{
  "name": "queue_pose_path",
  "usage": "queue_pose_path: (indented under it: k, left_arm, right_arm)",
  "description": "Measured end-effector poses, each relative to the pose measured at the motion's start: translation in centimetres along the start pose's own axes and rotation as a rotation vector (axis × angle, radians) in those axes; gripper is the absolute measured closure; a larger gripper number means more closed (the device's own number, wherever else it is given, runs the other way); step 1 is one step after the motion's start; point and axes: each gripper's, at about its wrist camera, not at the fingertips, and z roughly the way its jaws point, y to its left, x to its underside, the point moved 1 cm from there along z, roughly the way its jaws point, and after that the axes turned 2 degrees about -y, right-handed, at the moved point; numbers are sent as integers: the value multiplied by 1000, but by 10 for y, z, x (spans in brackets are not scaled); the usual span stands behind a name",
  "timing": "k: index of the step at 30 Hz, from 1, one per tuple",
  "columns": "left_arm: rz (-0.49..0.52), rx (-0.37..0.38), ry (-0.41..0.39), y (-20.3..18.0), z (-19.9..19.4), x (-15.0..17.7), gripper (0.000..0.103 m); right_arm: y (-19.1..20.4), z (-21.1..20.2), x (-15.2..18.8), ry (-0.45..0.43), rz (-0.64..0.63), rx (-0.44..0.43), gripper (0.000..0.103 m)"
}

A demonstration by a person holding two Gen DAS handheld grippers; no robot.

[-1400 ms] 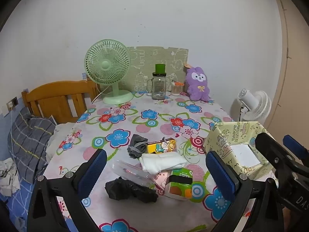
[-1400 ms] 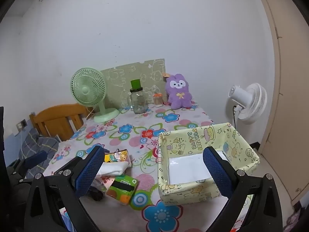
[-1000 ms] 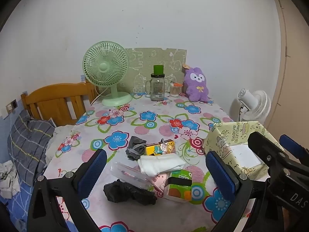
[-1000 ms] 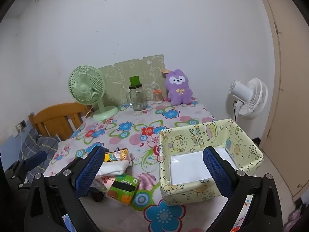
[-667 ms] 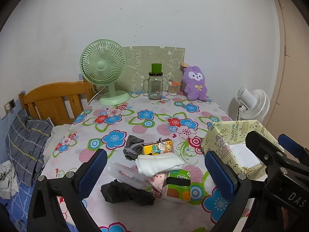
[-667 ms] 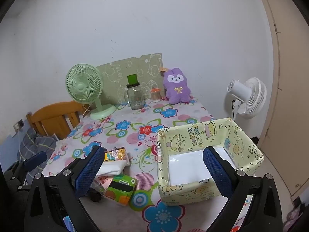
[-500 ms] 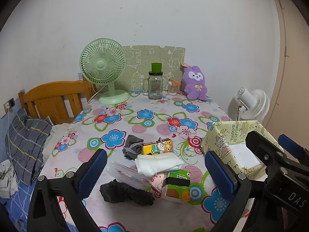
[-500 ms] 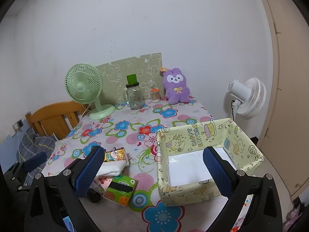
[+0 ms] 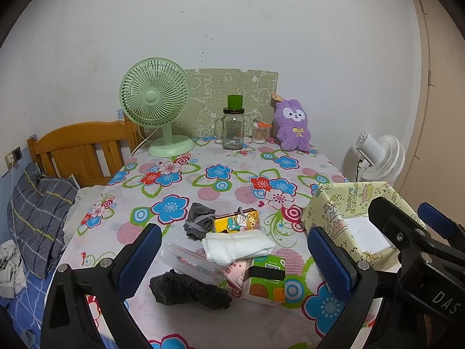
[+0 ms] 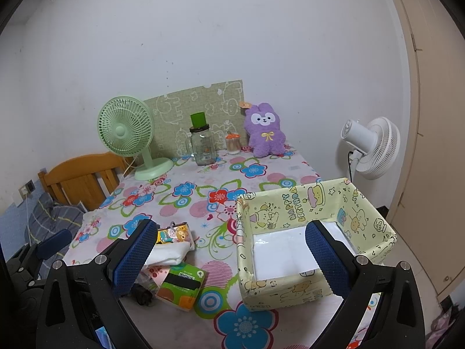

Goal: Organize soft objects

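Above the flowered surface (image 9: 232, 180), the left hand-held gripper (image 9: 232, 257) and right hand-held gripper (image 10: 232, 257) hang wide apart, holding nothing. Near the front edge lie a white cloth (image 9: 237, 247), grey cloth (image 9: 199, 222) and black cloth (image 9: 186, 288), left of the yellow box (image 10: 299, 203).

We see a table (image 9: 290, 320) covered in white cloth printed with blue, red and pink flowers and green vines. On it, the box (image 10: 293, 200) is pale yellow with cartoon drawings and a white floor. Left of the box lie a white folded cloth (image 9: 238, 247), a grey sock (image 9: 199, 222), a black bundle (image 9: 186, 289) and a green-and-orange packet (image 9: 266, 279). Far behind the box stand a mint-green fan (image 9: 155, 99) and a purple plush rabbit (image 9: 292, 125).
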Motion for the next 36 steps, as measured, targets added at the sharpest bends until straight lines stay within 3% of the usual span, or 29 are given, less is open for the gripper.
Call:
queue_pose_path:
  k: [36]
  left_arm:
    - [6, -3, -9, -3, -4, -1, 5]
  right_arm:
    - [3, -3, 0, -3, -1, 2, 1]
